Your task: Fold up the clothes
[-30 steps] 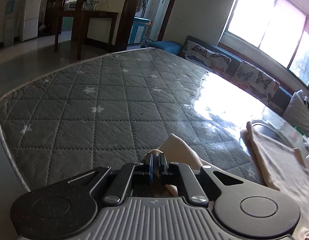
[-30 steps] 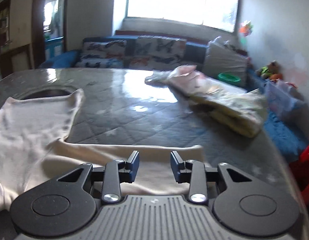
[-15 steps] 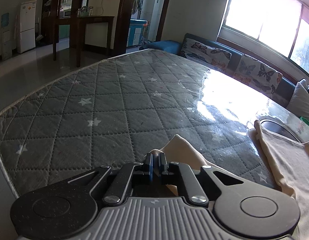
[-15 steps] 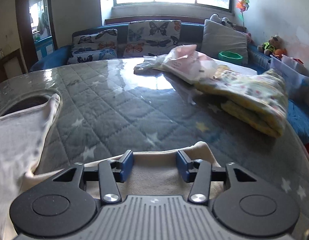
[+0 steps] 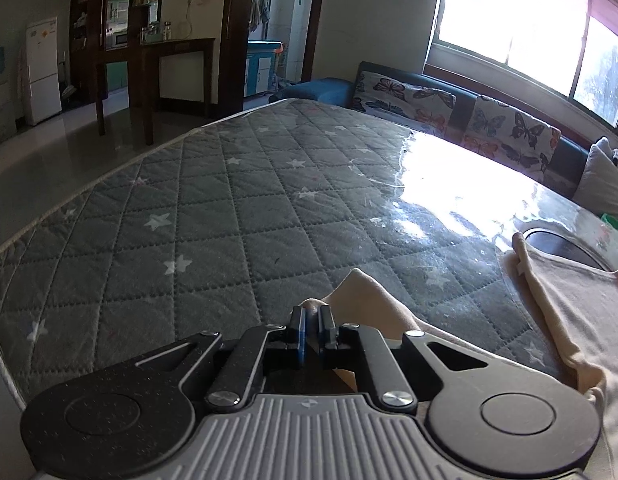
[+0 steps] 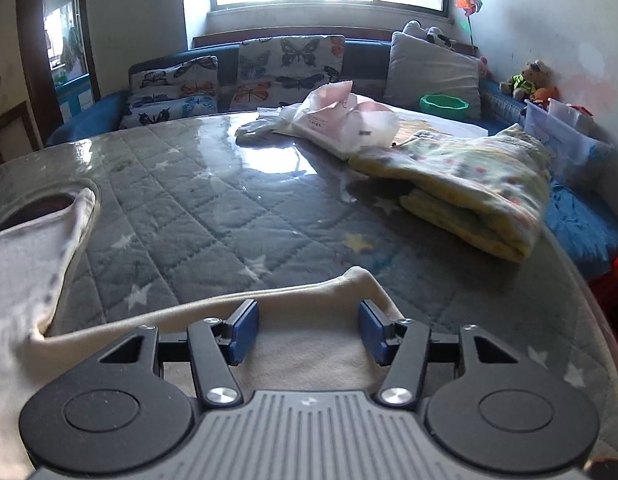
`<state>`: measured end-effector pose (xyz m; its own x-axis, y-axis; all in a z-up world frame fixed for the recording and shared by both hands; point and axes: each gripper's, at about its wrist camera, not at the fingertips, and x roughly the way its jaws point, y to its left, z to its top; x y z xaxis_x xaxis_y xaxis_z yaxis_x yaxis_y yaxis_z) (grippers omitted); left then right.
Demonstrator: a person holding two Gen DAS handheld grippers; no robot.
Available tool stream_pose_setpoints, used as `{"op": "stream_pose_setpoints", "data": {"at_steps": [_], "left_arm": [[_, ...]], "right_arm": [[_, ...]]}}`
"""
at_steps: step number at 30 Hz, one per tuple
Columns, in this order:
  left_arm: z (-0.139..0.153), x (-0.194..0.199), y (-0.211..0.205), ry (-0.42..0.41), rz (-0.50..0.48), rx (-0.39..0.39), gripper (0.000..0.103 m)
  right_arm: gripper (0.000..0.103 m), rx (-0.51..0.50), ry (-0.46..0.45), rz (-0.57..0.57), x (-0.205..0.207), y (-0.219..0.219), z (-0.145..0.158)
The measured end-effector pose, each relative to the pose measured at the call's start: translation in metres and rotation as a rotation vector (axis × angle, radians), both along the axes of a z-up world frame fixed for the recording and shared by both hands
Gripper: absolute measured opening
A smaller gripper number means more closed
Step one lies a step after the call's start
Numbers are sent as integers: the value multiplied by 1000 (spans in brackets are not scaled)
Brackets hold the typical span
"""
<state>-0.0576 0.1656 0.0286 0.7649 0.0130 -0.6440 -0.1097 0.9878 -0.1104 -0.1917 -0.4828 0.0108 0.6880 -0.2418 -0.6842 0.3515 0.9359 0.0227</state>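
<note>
A cream long-sleeved top (image 5: 565,304) lies spread on the grey quilted mattress (image 5: 213,216). My left gripper (image 5: 311,314) is shut on the end of one sleeve (image 5: 365,292), a small fold of cloth poking out past the pads. In the right wrist view the other sleeve (image 6: 309,344) lies flat under my right gripper (image 6: 307,324), whose jaws are opening, blue pads wide apart and pressing on nothing. The top's body (image 6: 25,252) and neckline lie to the left there.
A folded yellow patterned blanket (image 6: 469,184) and a pink plastic bag (image 6: 345,120) lie at the mattress's far right. A butterfly-print sofa (image 6: 269,68) runs under the window. The mattress edge (image 5: 13,368) drops to the floor at left, with a dark table (image 5: 149,68) beyond.
My right gripper's jaws have spread wide and let go of the sleeve, which now lies flat beneath them; the hand has shifted across the mattress. The left gripper stays shut on its sleeve end.
</note>
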Motion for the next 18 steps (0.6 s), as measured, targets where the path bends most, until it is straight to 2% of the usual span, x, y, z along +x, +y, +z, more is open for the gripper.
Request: {"op": "stream_pose_setpoints", "data": {"at_steps": [8, 14, 18], "left_arm": [[-4, -7, 3, 5, 26, 55, 10], [-5, -28, 19, 15, 56, 31, 9], [13, -42, 4, -11, -31, -39, 9]], "right_arm": [[56, -12, 9, -46, -26, 12, 0], [58, -32, 6, -47, -44, 20, 1], [57, -37, -21, -48, -48, 23, 7]]}}
